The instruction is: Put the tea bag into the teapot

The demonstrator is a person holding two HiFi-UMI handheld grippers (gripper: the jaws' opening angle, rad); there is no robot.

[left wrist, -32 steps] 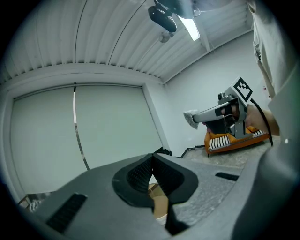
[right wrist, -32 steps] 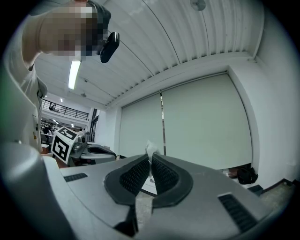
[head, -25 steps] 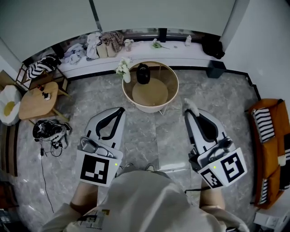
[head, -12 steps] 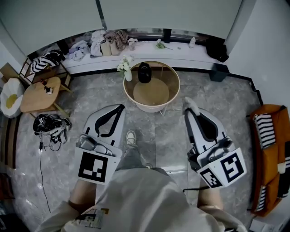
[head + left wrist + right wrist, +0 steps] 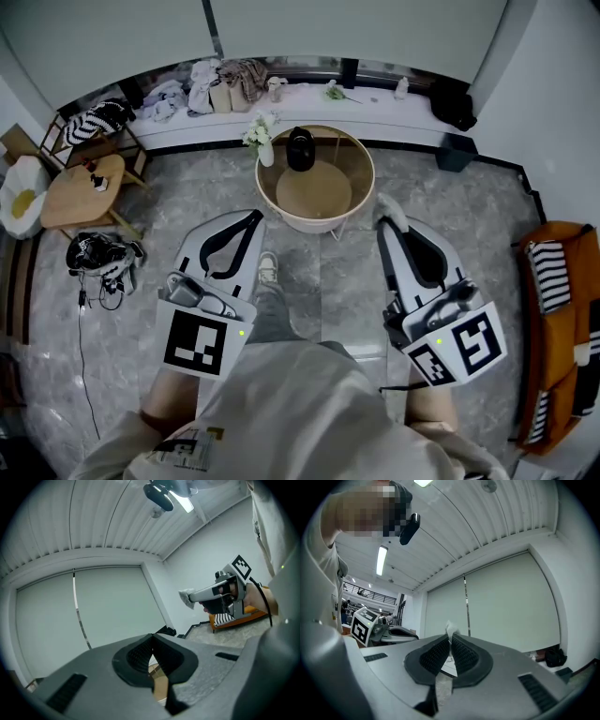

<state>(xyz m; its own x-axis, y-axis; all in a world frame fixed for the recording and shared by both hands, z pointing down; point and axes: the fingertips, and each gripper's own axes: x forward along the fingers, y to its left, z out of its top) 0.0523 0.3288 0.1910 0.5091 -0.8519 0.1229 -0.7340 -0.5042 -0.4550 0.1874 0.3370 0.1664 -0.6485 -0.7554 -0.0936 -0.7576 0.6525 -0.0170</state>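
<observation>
A black teapot [image 5: 300,150] stands at the back of a round wooden tray table [image 5: 361,192] ahead of me. My right gripper [image 5: 386,210] is held in the air short of the table, shut on a white tea bag [image 5: 394,217]. In the right gripper view the tea bag [image 5: 451,631] pokes out above the closed pads. My left gripper [image 5: 251,218] is level with it at the left, shut and with nothing in it; its jaws meet at the tip in the left gripper view [image 5: 151,641]. That view also shows the tea bag [image 5: 186,596] at the right gripper's tip.
A white vase of flowers [image 5: 262,141] stands on the table beside the teapot. A small wooden side table [image 5: 70,192] and a headset with cables [image 5: 98,258] are at the left. An orange seat [image 5: 553,309] is at the right. A cluttered ledge [image 5: 281,94] runs behind. My shoe [image 5: 267,270] shows below.
I have stepped forward: a shoe has come into view between the grippers, and the floor has shifted slightly. Both grippers keep their pose, the right still holding the tea bag.
</observation>
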